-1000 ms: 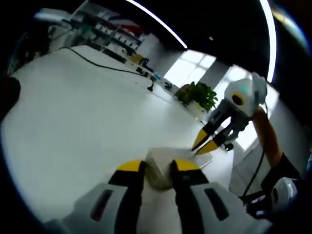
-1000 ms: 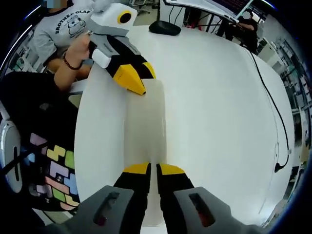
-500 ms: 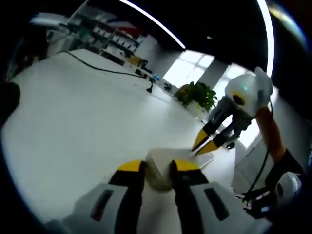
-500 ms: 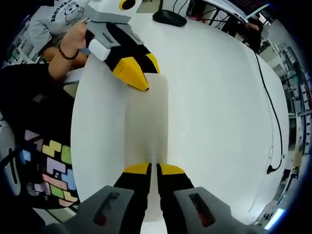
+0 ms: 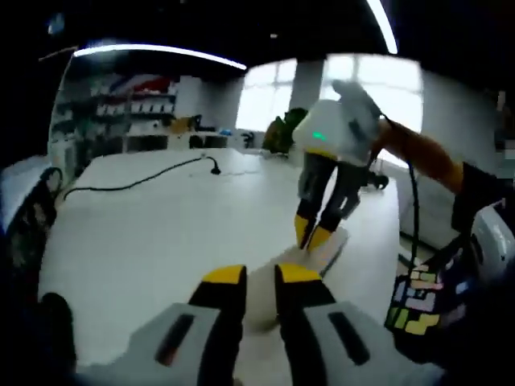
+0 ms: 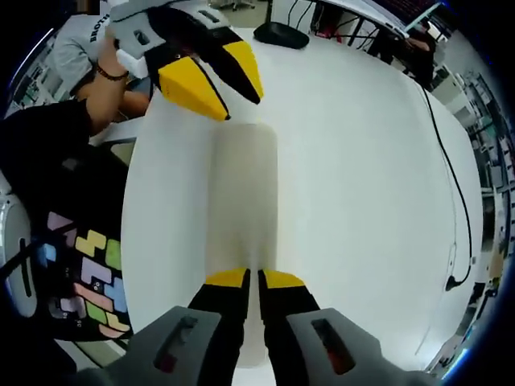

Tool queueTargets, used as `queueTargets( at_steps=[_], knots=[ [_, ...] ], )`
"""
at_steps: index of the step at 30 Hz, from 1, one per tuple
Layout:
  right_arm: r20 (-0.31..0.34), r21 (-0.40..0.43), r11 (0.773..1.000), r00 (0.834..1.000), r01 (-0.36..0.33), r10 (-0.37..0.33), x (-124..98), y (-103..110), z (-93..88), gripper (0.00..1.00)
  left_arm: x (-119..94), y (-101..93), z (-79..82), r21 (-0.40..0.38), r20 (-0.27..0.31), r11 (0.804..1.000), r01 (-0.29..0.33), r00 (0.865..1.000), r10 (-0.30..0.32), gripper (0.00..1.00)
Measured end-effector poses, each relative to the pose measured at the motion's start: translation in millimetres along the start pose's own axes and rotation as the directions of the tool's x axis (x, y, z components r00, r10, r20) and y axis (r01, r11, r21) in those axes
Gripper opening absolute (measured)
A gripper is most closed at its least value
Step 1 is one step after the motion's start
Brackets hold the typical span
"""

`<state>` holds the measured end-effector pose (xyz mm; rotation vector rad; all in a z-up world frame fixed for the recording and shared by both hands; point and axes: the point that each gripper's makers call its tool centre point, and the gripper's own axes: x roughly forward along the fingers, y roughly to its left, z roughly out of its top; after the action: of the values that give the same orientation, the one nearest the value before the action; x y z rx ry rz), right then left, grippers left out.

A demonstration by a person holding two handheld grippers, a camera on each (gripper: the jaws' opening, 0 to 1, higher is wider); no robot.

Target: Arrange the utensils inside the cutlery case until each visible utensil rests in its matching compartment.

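White cutlery case (image 6: 241, 193) lies on the tabletop (image 6: 362, 161). Right tongs (image 6: 245, 279) pinch its near end; left tongs (image 5: 259, 275), part-spread, straddle the opposite end, likely steadying it.

The table (image 6: 362, 161) is white with a rounded outline in both views. A pale oblong case (image 6: 241, 193) lies on it near one long edge, parallel to that edge. A thin black cable (image 6: 455, 201) runs along the opposite side of the table, ending in a small plug near the edge; in the left gripper view the cable (image 5: 137, 181) curves across the far part of the top. A dark, flat object (image 6: 278, 34) sits at the far end.
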<state>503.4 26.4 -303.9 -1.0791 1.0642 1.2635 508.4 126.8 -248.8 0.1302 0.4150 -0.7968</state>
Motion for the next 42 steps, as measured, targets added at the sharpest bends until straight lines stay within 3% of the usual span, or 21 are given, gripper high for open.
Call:
queueTargets(
  at_steps=[3,8,13,15,19,21,25,30,35,40,42],
  knots=[
    [0.003,0.000,1.000,1.000,0.003,-0.003,-0.2,-0.3,0.2,0.04,1.4,-5.5,3.6,0.087,-0.072,0.995,0.039,0.997,-0.033,0.19],
    [-0.004,-0.007,1.000,1.000,0.003,-0.003,0.4,0.2,1.2,0.04,3.1,-10.0,2.1,0.116,-0.169,0.989,0.087,0.983,-0.066,0.22],
    [0.000,-0.023,1.000,1.000,0.010,-0.010,0.6,1.3,1.3,0.04,2.3,-12.9,-8.5,0.178,-0.282,0.975,0.135,0.956,-0.081,0.20],
    [0.014,-0.019,1.000,1.000,0.009,-0.009,0.6,1.3,0.9,0.04,4.4,-17.0,-14.7,0.193,-0.334,0.963,0.188,0.936,-0.115,0.21],
    [0.046,-0.017,1.000,0.999,0.010,-0.009,0.0,1.5,0.2,0.04,9.7,-19.1,-21.4,0.220,-0.394,0.945,0.241,0.909,-0.140,0.24],
    [0.063,-0.012,1.000,0.998,0.009,-0.009,-0.2,1.3,0.0,0.04,12.4,-17.5,-23.8,0.243,-0.425,0.935,0.257,0.895,-0.136,0.24],
    [0.082,-0.007,1.000,0.997,0.002,-0.002,-0.6,1.5,-0.2,0.04,12.6,-14.0,-31.8,0.263,-0.521,0.921,0.289,0.845,-0.116,0.24],
    [0.101,-0.022,1.000,0.995,-0.012,0.014,-4.7,3.1,-1.7,0.08,13.8,-13.5,-34.3,0.287,-0.579,0.905,0.315,0.810,-0.098,0.24],
    [0.090,-0.011,1.000,0.996,-0.011,0.012,-6.5,2.2,-18.4,0.08,12.1,-17.9,-36.7,0.293,-0.618,0.892,0.345,0.780,-0.098,0.23],
    [0.107,0.022,1.000,0.994,-0.020,0.018,-20.0,6.6,-44.6,0.07,10.5,-24.4,-47.2,0.294,-0.677,0.882,0.368,0.732,-0.080,0.23],
    [0.098,0.036,0.999,0.995,-0.027,0.024,-22.2,9.4,-57.0,0.07,9.3,-26.8,-50.9,0.291,-0.685,0.884,0.366,0.725,-0.074,0.23]
  ],
)
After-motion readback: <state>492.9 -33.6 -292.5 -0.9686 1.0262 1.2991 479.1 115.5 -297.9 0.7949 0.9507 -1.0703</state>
